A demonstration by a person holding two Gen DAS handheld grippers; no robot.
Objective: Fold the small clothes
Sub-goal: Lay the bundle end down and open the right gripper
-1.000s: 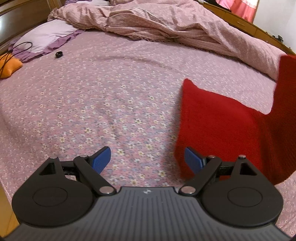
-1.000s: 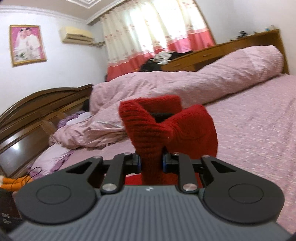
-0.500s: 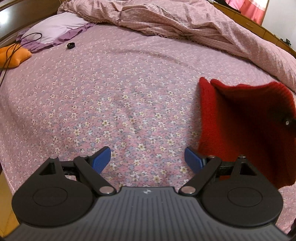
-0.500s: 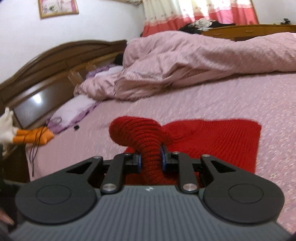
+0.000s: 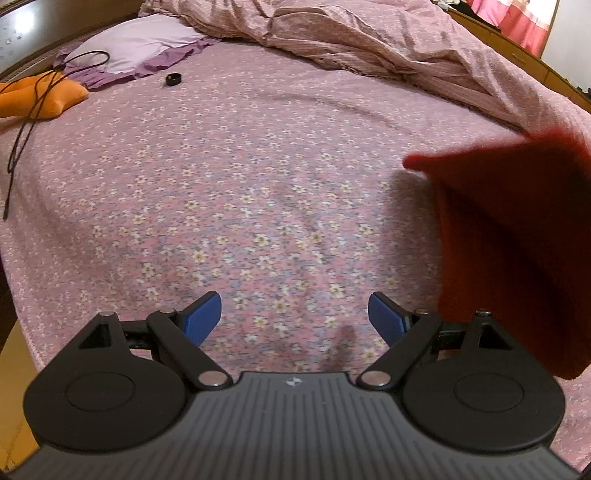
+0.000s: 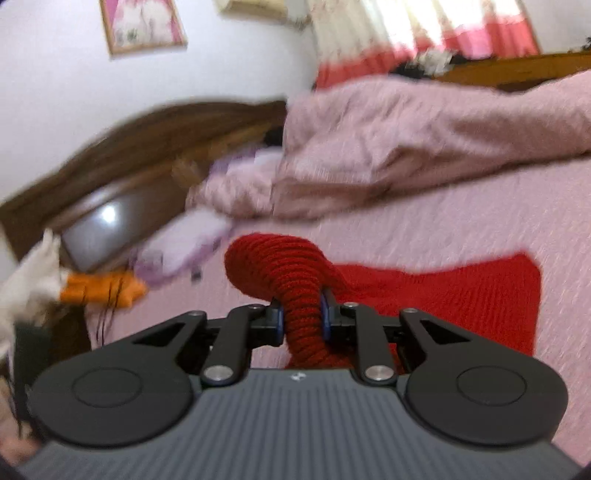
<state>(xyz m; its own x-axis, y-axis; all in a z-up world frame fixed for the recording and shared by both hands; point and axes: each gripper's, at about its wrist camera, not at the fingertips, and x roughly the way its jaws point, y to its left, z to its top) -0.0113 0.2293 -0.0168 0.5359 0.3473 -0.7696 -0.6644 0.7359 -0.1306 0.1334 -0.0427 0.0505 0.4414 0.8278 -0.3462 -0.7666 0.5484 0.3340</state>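
Red knit garment (image 6: 436, 295) pinched in right tool (image 6: 301, 314); left tool (image 5: 295, 314) spread.

A wide bed covered by a pink flower-printed sheet (image 5: 258, 177) fills the room, with a rumpled dusty-pink quilt (image 5: 369, 40) heaped along its far side and a pale lilac frilled pillow (image 5: 136, 44) near the dark carved wooden headboard (image 6: 147, 147). Behind it, a white wall (image 6: 55, 110) carries a framed pink picture (image 6: 142, 22). Daylight glows through white curtains with red hems (image 6: 424, 37) above a low brown wooden cabinet (image 6: 517, 66).
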